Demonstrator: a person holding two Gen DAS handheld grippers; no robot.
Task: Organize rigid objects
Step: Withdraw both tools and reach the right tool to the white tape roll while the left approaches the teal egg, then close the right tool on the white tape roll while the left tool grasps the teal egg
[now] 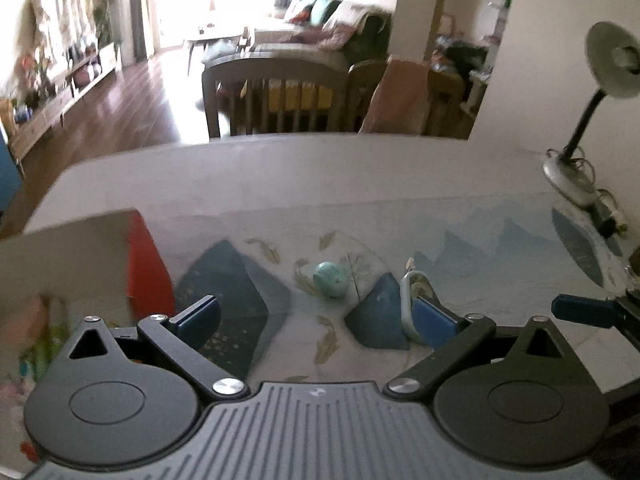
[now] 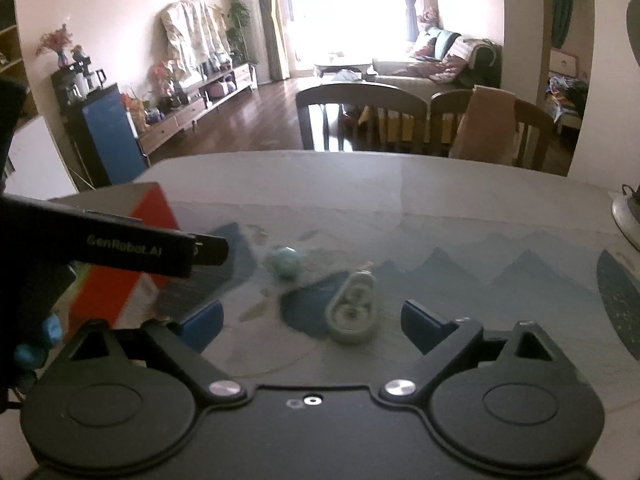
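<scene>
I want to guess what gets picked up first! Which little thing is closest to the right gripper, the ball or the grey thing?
The grey thing. It lies between the open right gripper fingers, while the teal ball sits farther back, nearer the red box.

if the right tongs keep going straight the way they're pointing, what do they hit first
Probably the grey pear-shaped object lying on the table, roughly centred ahead of the open right tongs. Depth is hard to judge.
</scene>
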